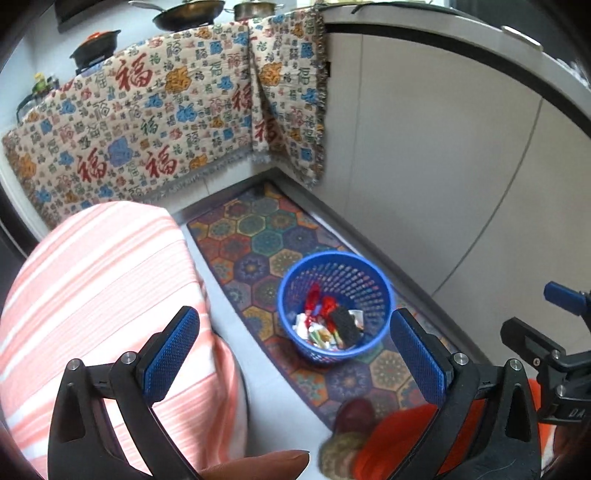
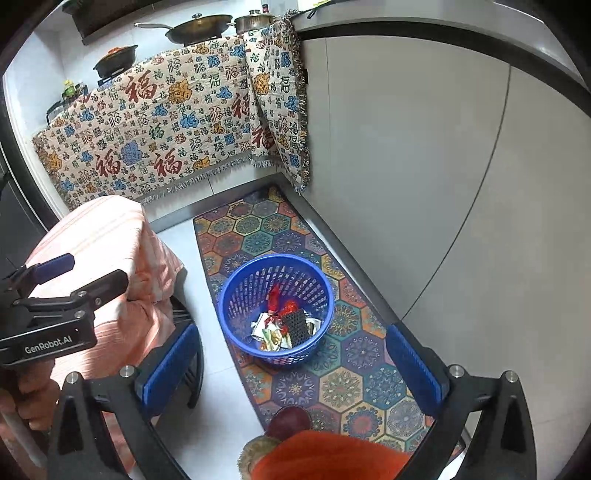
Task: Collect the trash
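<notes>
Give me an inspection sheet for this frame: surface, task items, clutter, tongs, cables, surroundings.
Surface: pale tiled floor with a multicoloured hexagon-patterned runner mat.
Job's things: round blue perforated plastic basket standing upright on the mat, holding red and white wrappers and a dark mesh piece.
Clutter: nothing seen loose on the floor.
Grippers: left tongs open, empty; right tongs open, empty.
Cables: nothing seen.
Surroundings: pink striped cloth-covered stool; patterned fringed blanket draped over the counter; metal frying pan and black pot above; pale cabinet doors.
</notes>
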Demonstrator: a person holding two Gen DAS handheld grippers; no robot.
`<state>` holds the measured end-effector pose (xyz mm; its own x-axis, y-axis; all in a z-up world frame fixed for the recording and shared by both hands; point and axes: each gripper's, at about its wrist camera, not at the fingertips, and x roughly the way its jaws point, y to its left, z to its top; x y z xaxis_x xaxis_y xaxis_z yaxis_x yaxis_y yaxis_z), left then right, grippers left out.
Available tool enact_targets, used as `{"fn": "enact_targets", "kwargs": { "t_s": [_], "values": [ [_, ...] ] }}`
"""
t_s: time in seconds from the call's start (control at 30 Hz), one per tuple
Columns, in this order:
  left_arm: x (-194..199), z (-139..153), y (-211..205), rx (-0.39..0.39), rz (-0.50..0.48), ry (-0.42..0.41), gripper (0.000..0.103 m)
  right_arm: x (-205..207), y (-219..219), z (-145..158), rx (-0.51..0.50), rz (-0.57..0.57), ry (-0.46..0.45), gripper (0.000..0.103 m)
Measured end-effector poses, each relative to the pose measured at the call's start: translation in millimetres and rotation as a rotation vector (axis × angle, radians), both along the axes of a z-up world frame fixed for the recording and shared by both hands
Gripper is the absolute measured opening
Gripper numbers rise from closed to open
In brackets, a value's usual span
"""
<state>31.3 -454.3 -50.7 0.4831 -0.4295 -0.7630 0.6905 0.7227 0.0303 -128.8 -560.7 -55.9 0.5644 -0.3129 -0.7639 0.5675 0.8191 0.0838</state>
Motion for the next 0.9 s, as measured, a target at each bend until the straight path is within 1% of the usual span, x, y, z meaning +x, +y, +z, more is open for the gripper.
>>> {"fn": "enact_targets", "kwargs": {
  "t_s": [0.07, 0.17, 0.33, 0.9],
  "values": [
    [-2.8, 4.3, 2.1, -0.028, -0.016, 0.008, 0.103, -5.2, 3.4, 5.4, -0.002, -0.008, -0.008, 0.103],
    [-5.9, 9.0, 4.5, -0.045, -0.026, 0.013, 0.103, -10.8, 6.6, 11.6, -0.009, -0.012, -0.015, 0.103],
    [-11.1, 13.8, 4.8, -0.044, -0.025, -0.009, 0.103, -11.3, 13.5, 19.1, -0.027, -0.003, -0.017, 0.103],
    [-10.5, 11.8, 7.6, -0.037, -0.020, 0.008, 0.103, -7.9, 25.4, 18.7, -0.042, 0.015, -0.001, 0.103]
  ]
}}
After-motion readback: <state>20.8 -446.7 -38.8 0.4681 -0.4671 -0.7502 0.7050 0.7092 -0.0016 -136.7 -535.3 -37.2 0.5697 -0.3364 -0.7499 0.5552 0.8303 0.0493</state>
